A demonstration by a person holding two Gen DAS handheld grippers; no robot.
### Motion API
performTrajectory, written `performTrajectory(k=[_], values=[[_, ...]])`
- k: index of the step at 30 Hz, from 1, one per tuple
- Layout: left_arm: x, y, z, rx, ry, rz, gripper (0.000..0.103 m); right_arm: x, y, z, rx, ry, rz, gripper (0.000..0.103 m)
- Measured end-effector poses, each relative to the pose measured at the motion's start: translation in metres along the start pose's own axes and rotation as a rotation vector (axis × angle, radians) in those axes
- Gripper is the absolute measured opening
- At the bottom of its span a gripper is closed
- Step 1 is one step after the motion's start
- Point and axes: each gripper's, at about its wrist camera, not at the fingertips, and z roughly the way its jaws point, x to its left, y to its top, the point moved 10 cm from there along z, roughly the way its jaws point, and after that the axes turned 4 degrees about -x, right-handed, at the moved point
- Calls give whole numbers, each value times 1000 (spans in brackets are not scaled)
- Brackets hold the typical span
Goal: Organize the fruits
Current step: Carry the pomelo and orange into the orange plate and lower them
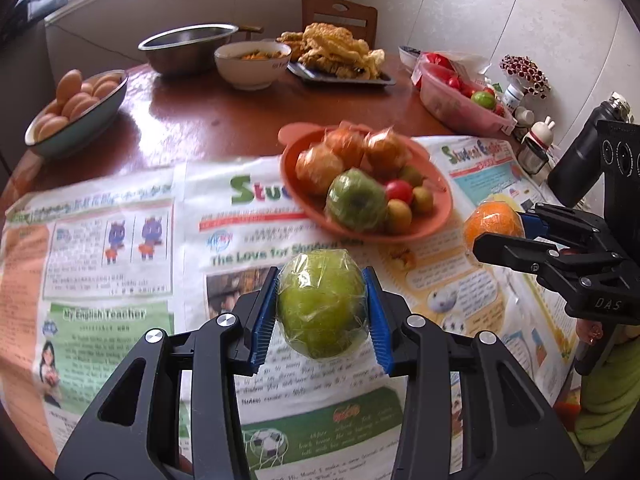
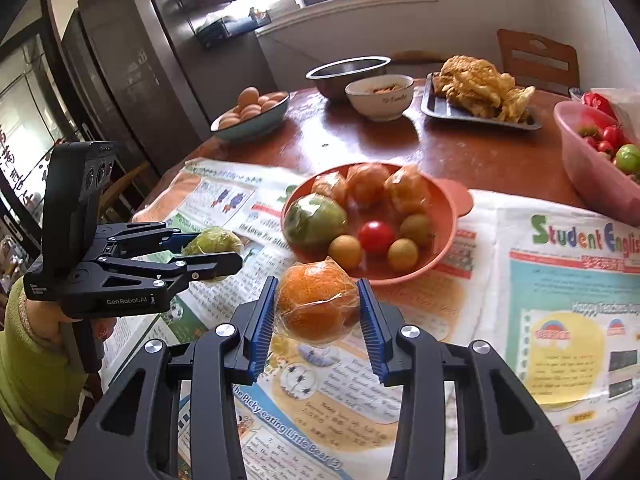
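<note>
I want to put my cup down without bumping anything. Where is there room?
Free: the newspaper left of the orange bowl, and bare table between the egg bowl and the orange bowl. Crowded: the far edge and the right side by the pink basin.

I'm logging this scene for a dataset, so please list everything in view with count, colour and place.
wrapped green apple: 1, green, in left gripper
wrapped orange: 1, orange, in right gripper
fruit bowl: 1, orange-red, on newspaper; holds wrapped oranges, a green apple, a red tomato, small yellow fruits
newspaper: several sheets, colourful, covering near table
table: 1, brown, round
egg bowl: 1, teal, far left, brown eggs
metal basin: 1, silver, far side
white bowl: 1, beside basin
tray of fried food: 1, dark, far side
pink tub: 1, right, red and green tomatoes
chair: 1, wooden, behind table
left gripper: black, blue pads
right gripper: black, blue pads
</note>
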Motion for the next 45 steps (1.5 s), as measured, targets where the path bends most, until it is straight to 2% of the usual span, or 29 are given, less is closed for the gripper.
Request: performTrajectory(k=[4, 8, 20, 30, 45], values=[[-8, 18, 0, -17, -6, 19, 33, -10, 9, -6, -18, -23, -8, 38], [-18, 34, 4, -29, -13, 37, 33, -22, 19, -10, -32, -88, -49, 38], [-43, 76, 41, -8, -45, 80, 33, -50, 50, -13, -64, -115, -91, 38], [-51, 84, 69, 22, -69, 77, 33, -60, 56, -5, -55, -109, -110, 38], [-47, 80, 87, 50, -91, 64, 33, -67, 38, 16, -7, -104, -127, 38]])
